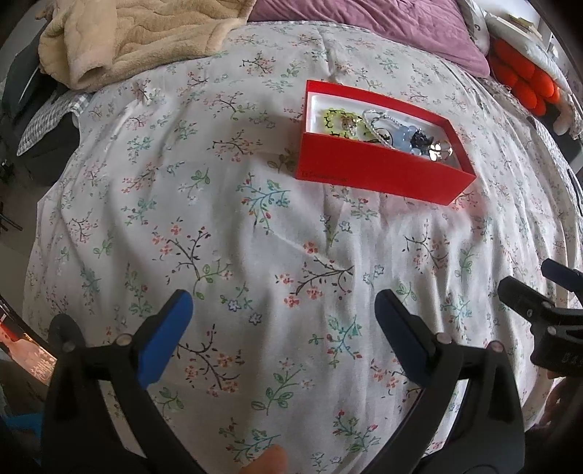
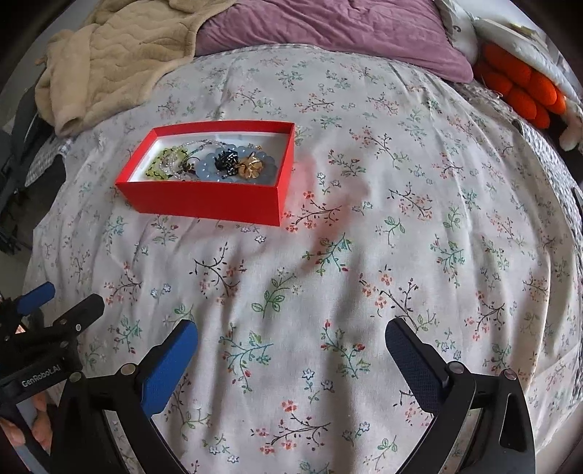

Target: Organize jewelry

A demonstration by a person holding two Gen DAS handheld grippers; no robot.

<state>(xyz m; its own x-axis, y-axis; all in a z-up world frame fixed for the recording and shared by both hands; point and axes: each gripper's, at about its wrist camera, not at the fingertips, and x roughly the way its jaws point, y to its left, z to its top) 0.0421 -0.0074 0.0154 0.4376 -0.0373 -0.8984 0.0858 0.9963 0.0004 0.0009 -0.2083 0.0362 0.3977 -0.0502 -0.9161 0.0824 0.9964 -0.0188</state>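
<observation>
Mostly floral bedspread point(image 2: 364, 255), red box point(image 2: 204, 198), beige blanket point(image 2: 120, 62), both grippers' fingers point(image 1: 165, 339) released.

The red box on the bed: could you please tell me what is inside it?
The red box holds a yellow-green beaded bracelet, a clear bead strand, pale blue beads, a black piece and a gold flower piece. Anything beneath that pile is covered.

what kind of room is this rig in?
Most likely a bedroom. The work surface is a bed with a floral bedspread, a purple pillow at its head and a beige blanket bunched beside it. A red box of jewelry sits on the bedspread.
</observation>
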